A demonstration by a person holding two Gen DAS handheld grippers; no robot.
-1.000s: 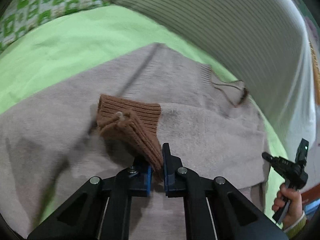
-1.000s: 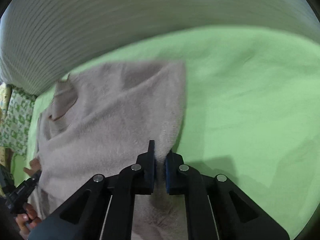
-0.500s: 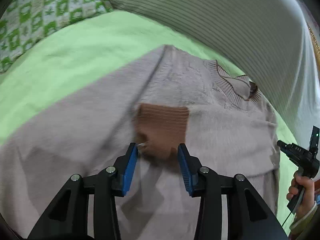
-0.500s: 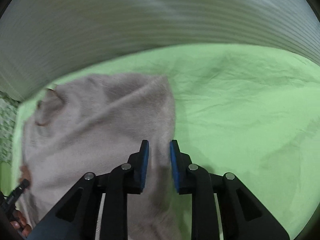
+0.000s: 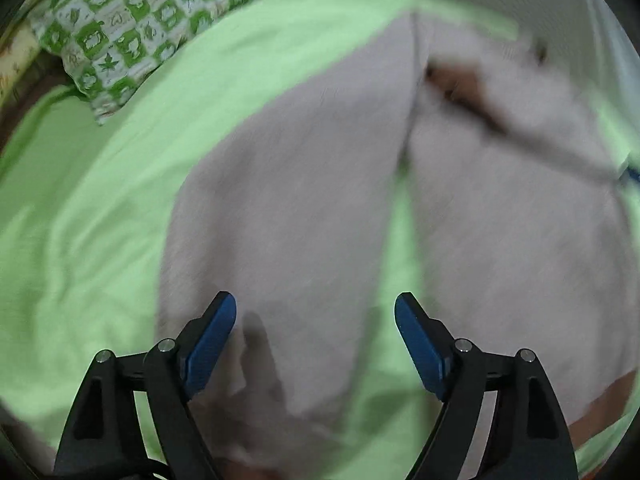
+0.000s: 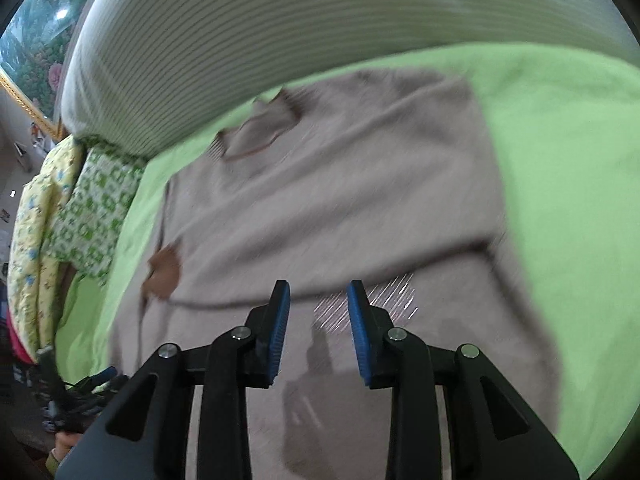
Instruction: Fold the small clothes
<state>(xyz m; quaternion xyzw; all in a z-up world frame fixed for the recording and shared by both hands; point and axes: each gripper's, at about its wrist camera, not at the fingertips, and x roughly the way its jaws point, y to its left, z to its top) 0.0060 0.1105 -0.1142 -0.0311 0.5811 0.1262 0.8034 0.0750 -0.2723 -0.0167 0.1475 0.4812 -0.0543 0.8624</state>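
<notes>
Both the left tool (image 5: 315, 332) and right tool (image 6: 314, 320) are held open, empty. The sweater (image 6: 340, 200) is judged soft and limp; its hem corners are best pinched

Sweater (image 6: 340, 208): a soft, matt beige knit with a fuzzy nap is seen ahead of the right gripper (image 6: 313, 320); its brown cuff (image 6: 164, 272), to the left of those fingers, is a coarser knit. Bedsheet (image 6: 560, 160): smooth matt green cloth, lightly creased, is seen to the right of the fingers. Headboard (image 6: 280, 28): a ribbed grey surface is shown beyond the sweater. Pillow (image 5: 132, 36): printed green-and-white cloth is seen far left of the left gripper (image 5: 315, 332). On both grippers, matt black plastic fingers, blue ridged pads (image 6: 280, 316) and shiny metal screws (image 6: 397, 334) are shown.
</notes>
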